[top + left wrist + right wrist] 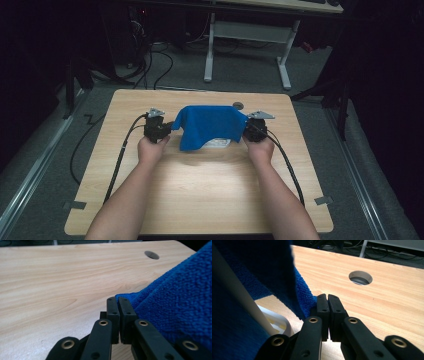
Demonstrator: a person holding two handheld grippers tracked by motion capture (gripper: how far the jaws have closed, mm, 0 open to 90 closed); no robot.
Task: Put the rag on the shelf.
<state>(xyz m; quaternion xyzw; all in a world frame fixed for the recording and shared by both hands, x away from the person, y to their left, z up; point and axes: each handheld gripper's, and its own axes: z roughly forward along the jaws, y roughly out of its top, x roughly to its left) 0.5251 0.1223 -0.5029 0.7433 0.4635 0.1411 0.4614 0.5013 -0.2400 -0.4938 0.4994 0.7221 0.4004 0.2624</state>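
At the bottom of the high view, two bare forearms are being extended up the frame over the light wooden bench [200, 200], each hand being wrapped around a tool. The left tool [169, 126] is being held at centre left, and its jaws are being pressed together on a corner of the blue cloth [210, 125]; in the left gripper view that corner is being pinched at the tips of the left tool [119, 300], with the cloth [180, 305] spreading over the right of the frame. The right tool [246, 127] is being held at centre right and is likewise being clamped on the opposite corner; in the right gripper view the cloth [259, 275] is hanging at the left from the right tool [326, 297]. The cloth is being stretched between the two tools at the middle of the frame, draping over a white object [220, 143]. Further up, a round hole [238, 105] is showing near the bench's far edge.
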